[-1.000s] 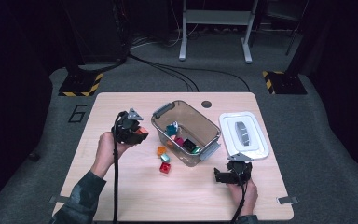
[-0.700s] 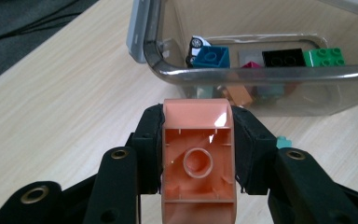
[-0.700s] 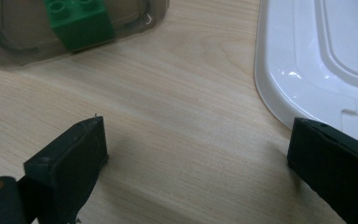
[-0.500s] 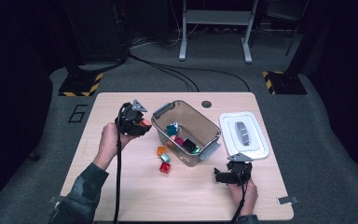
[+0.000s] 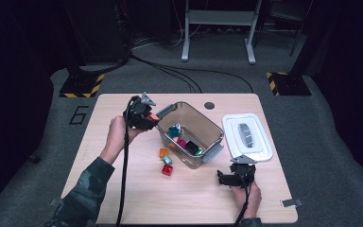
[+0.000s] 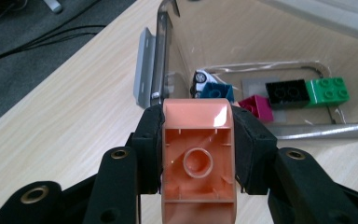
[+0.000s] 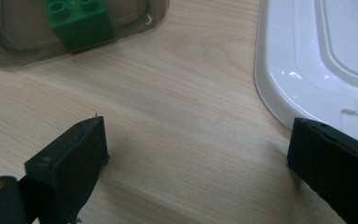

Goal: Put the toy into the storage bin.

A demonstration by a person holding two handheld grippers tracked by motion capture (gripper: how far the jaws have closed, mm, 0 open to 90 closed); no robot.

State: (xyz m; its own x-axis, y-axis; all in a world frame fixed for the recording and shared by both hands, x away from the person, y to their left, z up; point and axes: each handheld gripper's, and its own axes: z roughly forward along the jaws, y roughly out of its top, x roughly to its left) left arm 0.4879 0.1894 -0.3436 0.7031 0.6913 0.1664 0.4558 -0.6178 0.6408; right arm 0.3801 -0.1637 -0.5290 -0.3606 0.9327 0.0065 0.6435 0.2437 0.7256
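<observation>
Orange brick [image 6: 199, 158] sits clamped between the left gripper [image 5: 144, 115]'s fingers [image 6: 149, 149], hollow underside toward the camera, just outside the clear bin [image 5: 189, 134]'s far-left corner. Two loose bricks [image 5: 166, 161] lie on the bench [image 5: 123, 189] beside the bin's near wall. The right gripper [image 5: 234, 178] rests near the bench's near-right edge, fingers [image 7: 70, 163] spread apart, beside the white lid [image 5: 246, 136].

A salmon-orange brick [image 6: 199, 158] sits clamped between the left gripper's [image 6: 198, 154] jaws, hollow underside showing, just at the clear bin's [image 5: 216, 132] near rim. Inside the bin lie teal, magenta, black and green bricks. Three loose bricks [image 5: 166, 161] rest on the table beside it.
</observation>
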